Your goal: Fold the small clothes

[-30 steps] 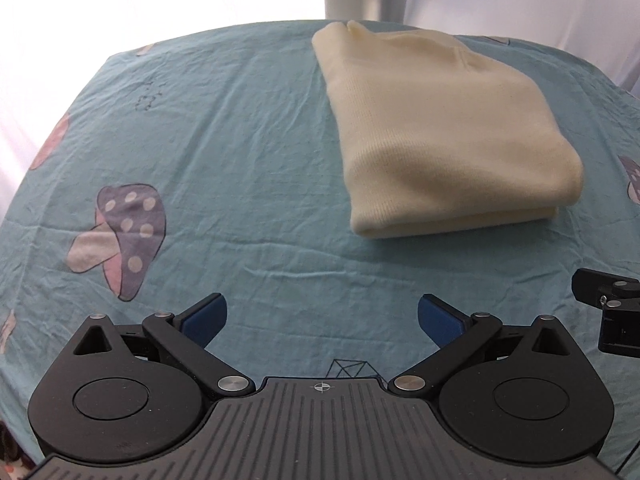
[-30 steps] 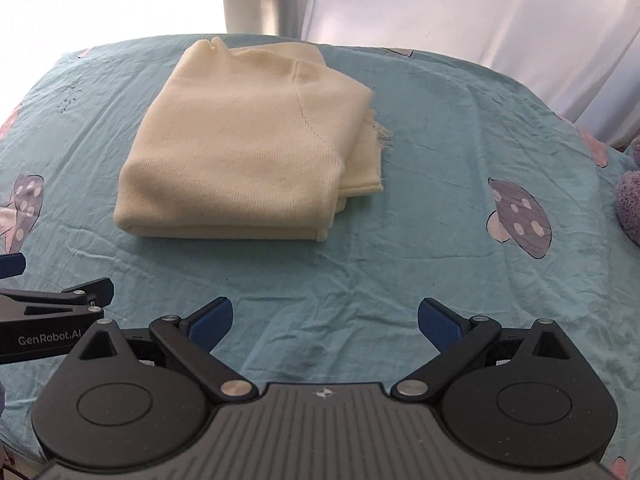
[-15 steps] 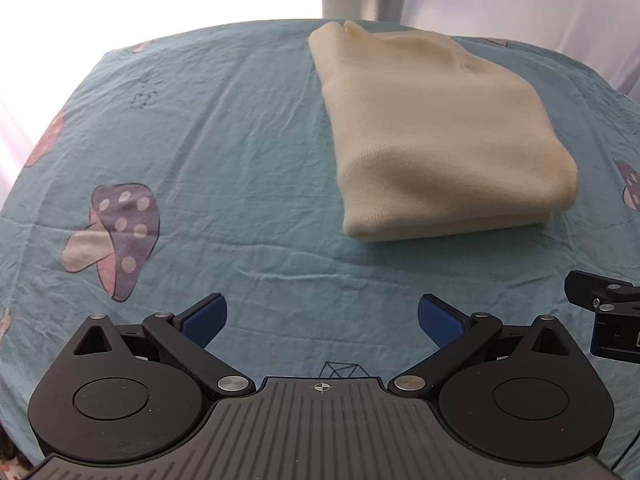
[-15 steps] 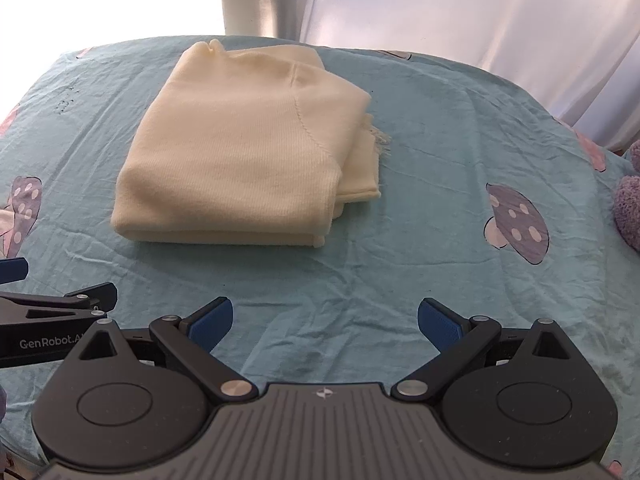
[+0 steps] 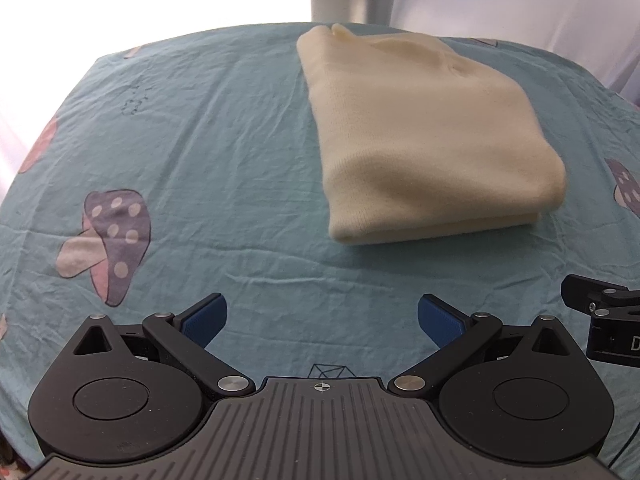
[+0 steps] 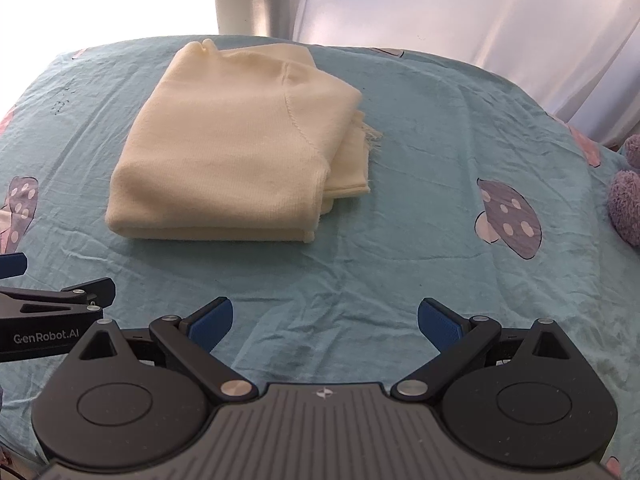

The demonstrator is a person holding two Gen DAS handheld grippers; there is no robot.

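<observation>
Only the left wrist view shows the sweater's [image 5: 424, 140] rounded folded side, while the right wrist view alone shows its loose layered edges with a frayed bit, plus a purple plush toy [image 6: 626, 204] at the sheet's [image 6: 420, 248] right border. The cream knit sweater lies folded into a thick rectangle on the teal mushroom-print sheet, long axis running away from the grippers toward the curtain [image 6: 480, 8]. The left gripper [image 5: 320, 318] and right gripper [image 6: 324, 320] both hover near it, spread wide, holding nothing.

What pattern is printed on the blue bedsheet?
Spotted mushrooms, purple caps on pale pink stems, scattered over the teal sheet. The mushroom print shows best in the left wrist view.
</observation>
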